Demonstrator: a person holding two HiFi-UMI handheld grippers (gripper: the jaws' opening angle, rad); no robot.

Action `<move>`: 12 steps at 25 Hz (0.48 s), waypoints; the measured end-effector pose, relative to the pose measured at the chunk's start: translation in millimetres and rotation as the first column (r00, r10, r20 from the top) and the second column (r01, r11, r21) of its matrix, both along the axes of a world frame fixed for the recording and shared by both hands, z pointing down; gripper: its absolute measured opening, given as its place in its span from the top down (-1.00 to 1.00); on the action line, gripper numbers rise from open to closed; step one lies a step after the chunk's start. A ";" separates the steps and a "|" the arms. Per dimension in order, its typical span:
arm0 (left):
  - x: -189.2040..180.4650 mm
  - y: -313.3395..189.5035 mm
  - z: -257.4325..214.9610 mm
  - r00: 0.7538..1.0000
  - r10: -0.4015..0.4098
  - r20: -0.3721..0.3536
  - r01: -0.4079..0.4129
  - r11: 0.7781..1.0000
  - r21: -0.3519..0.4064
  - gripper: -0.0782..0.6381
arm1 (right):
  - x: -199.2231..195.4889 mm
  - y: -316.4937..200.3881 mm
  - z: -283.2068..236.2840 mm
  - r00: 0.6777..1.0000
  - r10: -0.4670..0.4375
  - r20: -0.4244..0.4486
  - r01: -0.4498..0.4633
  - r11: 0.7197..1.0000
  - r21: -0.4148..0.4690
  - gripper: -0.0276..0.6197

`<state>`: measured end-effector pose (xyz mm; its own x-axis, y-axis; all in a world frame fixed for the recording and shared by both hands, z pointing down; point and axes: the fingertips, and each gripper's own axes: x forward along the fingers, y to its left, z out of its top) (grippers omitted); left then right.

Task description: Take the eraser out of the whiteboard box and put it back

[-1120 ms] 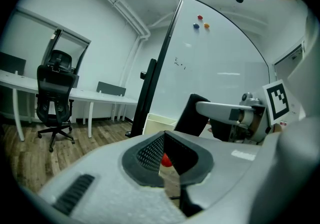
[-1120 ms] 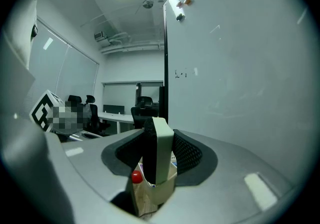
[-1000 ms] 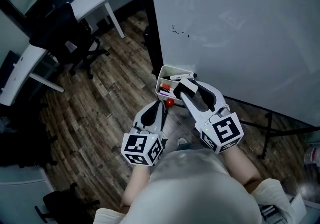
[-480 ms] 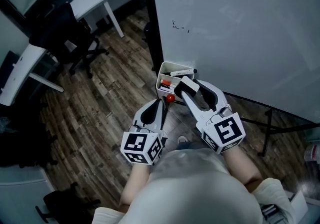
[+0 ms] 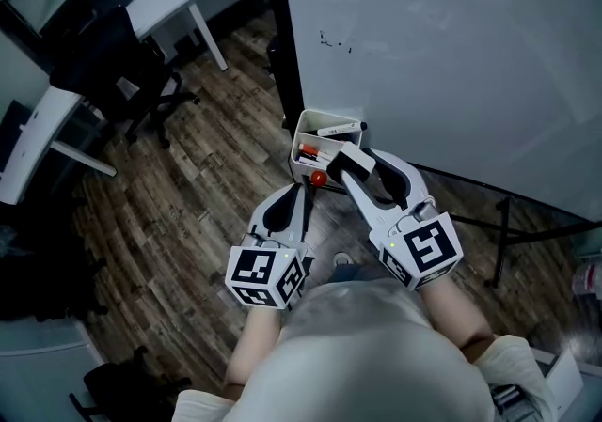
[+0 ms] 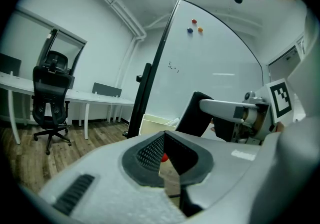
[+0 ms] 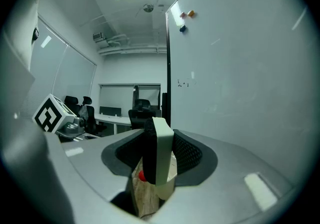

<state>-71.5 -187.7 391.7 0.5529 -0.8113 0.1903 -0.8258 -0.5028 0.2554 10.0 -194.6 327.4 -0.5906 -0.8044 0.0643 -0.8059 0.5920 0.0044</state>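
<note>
Head view, lower centre: left gripper (image 5: 306,193), jaws pressed together with nothing between them. At centre, the white whiteboard box (image 5: 306,121) sits at the lower edge of the whiteboard (image 5: 451,54) (markers lie inside). Just below and right of the box, the right gripper (image 5: 356,166) pinches the eraser (image 7: 163,153), held outside the box.
</note>
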 end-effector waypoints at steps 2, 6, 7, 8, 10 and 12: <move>0.3 2.4 0.2 1.000 0.007 -0.001 -0.007 1.000 0.000 0.77 | -0.1 2.8 0.2 1.000 0.005 -0.001 -0.005 1.000 -0.001 0.37; 0.9 7.2 -0.7 1.000 0.017 -0.001 -0.017 1.000 0.004 0.77 | -1.2 8.9 -1.2 1.000 0.011 0.001 -0.011 1.000 0.003 0.37; 0.8 8.3 -0.7 1.000 0.019 -0.001 -0.019 1.000 0.004 0.77 | -1.7 10.5 -1.3 1.000 0.011 0.000 -0.011 1.000 0.004 0.37; 0.6 9.4 -0.7 1.000 0.020 -0.002 -0.020 1.000 0.005 0.77 | -2.1 12.2 -1.1 1.000 0.011 -0.001 -0.011 1.000 0.004 0.37; 0.3 11.3 -0.6 1.000 0.023 -0.002 -0.023 1.000 0.006 0.77 | -2.3 14.9 -0.7 1.000 0.015 -0.001 -0.015 1.000 0.004 0.37; -0.2 13.6 -1.4 1.000 0.026 -0.002 -0.026 1.000 0.008 0.77 | -2.3 17.5 -1.2 1.000 0.020 0.002 -0.020 1.000 0.004 0.37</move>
<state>-71.7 -174.1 390.4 0.5742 -0.7980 0.1830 -0.8119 -0.5261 0.2531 7.7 -177.1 326.2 -0.5745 -0.8163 0.0599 -0.8176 0.5758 0.0049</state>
